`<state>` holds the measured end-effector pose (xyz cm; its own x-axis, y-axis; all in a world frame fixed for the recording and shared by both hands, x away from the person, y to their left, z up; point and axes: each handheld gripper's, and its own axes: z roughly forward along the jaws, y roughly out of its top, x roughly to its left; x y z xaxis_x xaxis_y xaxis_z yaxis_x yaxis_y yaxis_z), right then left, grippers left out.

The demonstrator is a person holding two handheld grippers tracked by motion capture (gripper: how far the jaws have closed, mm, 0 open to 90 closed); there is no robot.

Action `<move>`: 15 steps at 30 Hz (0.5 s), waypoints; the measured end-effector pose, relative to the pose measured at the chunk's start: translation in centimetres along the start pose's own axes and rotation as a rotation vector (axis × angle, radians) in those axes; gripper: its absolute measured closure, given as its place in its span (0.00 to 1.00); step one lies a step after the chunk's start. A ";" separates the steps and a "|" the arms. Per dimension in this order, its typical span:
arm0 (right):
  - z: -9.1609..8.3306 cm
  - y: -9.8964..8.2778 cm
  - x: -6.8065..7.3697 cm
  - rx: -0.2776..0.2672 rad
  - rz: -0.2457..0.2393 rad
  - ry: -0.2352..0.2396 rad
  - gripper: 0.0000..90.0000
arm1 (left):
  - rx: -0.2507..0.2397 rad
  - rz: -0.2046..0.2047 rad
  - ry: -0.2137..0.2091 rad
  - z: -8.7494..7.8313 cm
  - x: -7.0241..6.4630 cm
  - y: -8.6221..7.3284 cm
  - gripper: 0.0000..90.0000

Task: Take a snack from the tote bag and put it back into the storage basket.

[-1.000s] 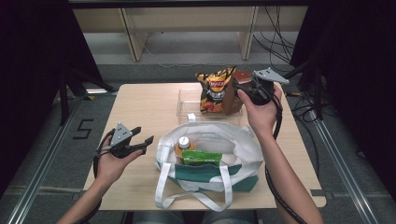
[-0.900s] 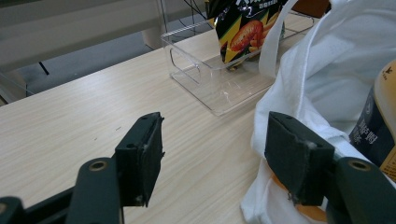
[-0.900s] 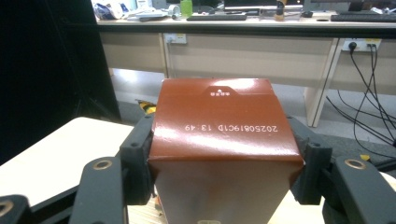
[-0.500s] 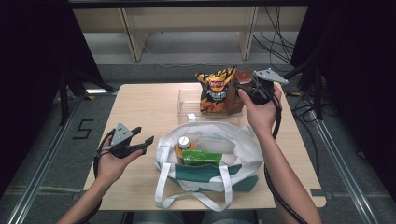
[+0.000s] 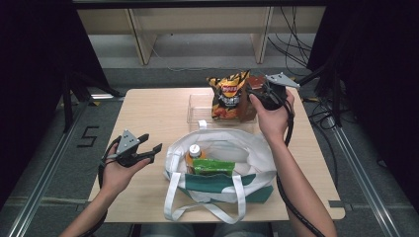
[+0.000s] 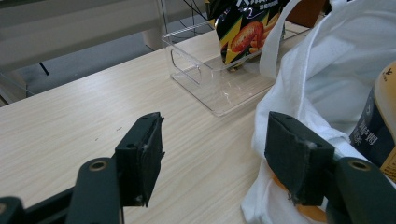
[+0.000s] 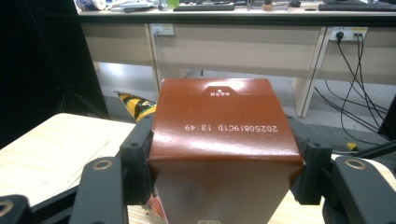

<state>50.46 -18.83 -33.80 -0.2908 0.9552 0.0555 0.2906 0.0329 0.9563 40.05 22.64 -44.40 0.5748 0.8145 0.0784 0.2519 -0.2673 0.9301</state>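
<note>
My right gripper is shut on a red-brown carton, held above the far right of the table beside an orange chips bag. In the right gripper view the carton sits squeezed between both pads, its printed top facing the camera. The chips bag stands upright in a clear plastic tray. A white and green tote bag lies open at the front middle, with an orange-capped bottle and a green packet inside. My left gripper hovers open just left of the bag, nothing between its pads.
The table is light wood; its left half is bare. The tote's handles hang over the front edge. Desk legs and cables stand on the floor beyond the far edge.
</note>
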 end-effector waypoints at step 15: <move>0.6 -0.9 -0.4 0.025 0.011 -0.015 0.43 | 0.004 0.001 0.001 0.0 0.0 0.0 0.41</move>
<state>50.89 -19.07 -34.86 -0.2739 0.9598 0.0620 0.3167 0.0291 0.9481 40.03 22.65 -44.44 0.5746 0.8146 0.0798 0.2544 -0.2704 0.9285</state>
